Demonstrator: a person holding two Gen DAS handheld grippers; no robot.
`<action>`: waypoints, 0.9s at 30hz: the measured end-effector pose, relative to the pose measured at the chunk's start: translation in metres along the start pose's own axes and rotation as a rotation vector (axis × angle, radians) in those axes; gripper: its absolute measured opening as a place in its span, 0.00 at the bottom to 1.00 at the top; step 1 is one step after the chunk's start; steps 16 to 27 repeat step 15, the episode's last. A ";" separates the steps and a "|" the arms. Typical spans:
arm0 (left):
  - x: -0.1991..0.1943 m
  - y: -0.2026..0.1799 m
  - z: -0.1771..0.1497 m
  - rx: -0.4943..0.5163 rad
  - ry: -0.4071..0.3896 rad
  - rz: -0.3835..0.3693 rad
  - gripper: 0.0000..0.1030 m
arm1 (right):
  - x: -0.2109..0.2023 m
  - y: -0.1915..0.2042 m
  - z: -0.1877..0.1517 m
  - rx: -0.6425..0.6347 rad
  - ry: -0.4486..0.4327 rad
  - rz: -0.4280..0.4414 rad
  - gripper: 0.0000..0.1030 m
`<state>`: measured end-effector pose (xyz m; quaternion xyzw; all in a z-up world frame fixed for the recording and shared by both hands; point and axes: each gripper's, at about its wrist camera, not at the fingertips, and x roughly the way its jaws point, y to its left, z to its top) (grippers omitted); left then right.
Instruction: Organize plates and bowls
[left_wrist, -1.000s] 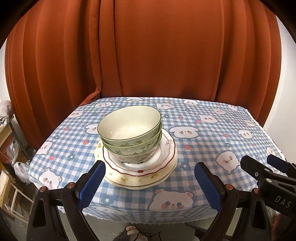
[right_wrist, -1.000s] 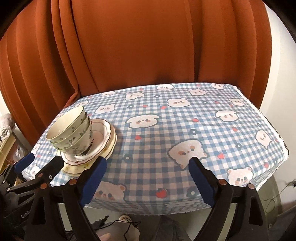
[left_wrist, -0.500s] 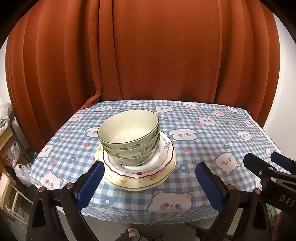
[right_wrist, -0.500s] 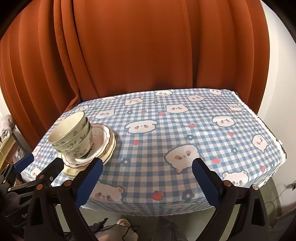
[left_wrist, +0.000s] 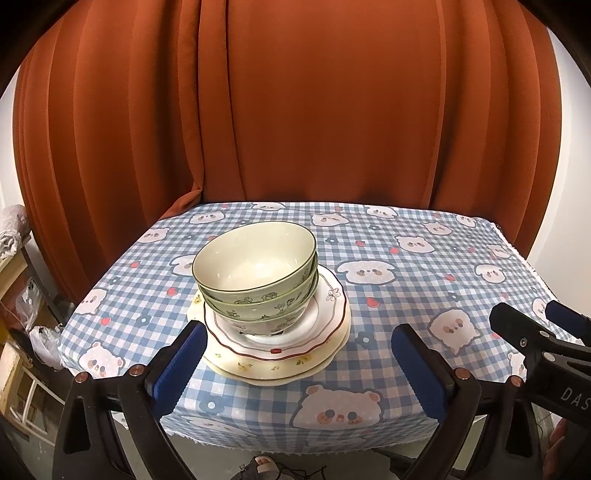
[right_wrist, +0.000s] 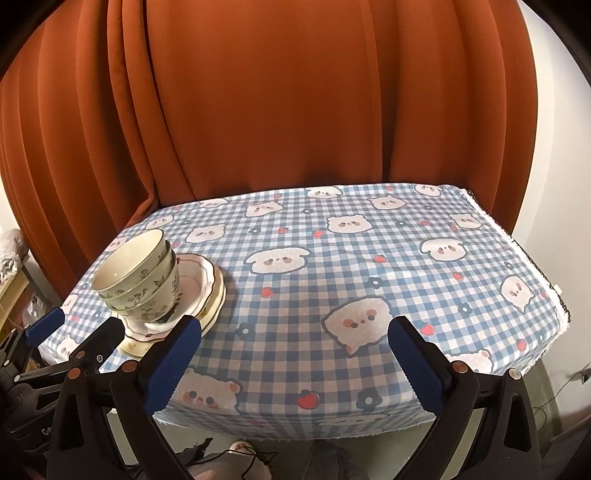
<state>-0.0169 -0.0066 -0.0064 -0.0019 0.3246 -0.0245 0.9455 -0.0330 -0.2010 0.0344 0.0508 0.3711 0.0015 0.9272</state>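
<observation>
Three green floral bowls (left_wrist: 258, 277) sit nested on a stack of plates (left_wrist: 325, 325): a red-rimmed white plate on cream ones, near the table's front left. The stack also shows in the right wrist view, bowls (right_wrist: 136, 277) on plates (right_wrist: 207, 291). My left gripper (left_wrist: 301, 369) is open and empty, just in front of the stack, above the table's front edge. My right gripper (right_wrist: 293, 363) is open and empty, to the right of the stack over the front edge. Each gripper shows at the edge of the other's view.
The table wears a blue checked cloth with bears (right_wrist: 332, 266). An orange curtain (left_wrist: 295, 110) hangs close behind it. Shelves and bags (left_wrist: 22, 295) stand at the left. A white wall (right_wrist: 546, 184) is at the right.
Both grippers have drawn back and risen a little from the table; the stack looks slightly farther. Nothing on the table has moved, and the jaws stay open.
</observation>
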 end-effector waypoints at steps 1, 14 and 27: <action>0.001 0.000 0.000 -0.001 0.001 0.001 0.99 | 0.000 0.000 0.000 -0.001 -0.002 0.000 0.99; 0.002 0.000 0.000 -0.008 -0.003 0.012 1.00 | 0.002 -0.002 0.003 -0.012 -0.017 0.015 1.00; 0.003 -0.001 0.001 -0.008 -0.003 0.011 1.00 | 0.003 -0.003 0.003 -0.013 -0.016 0.016 1.00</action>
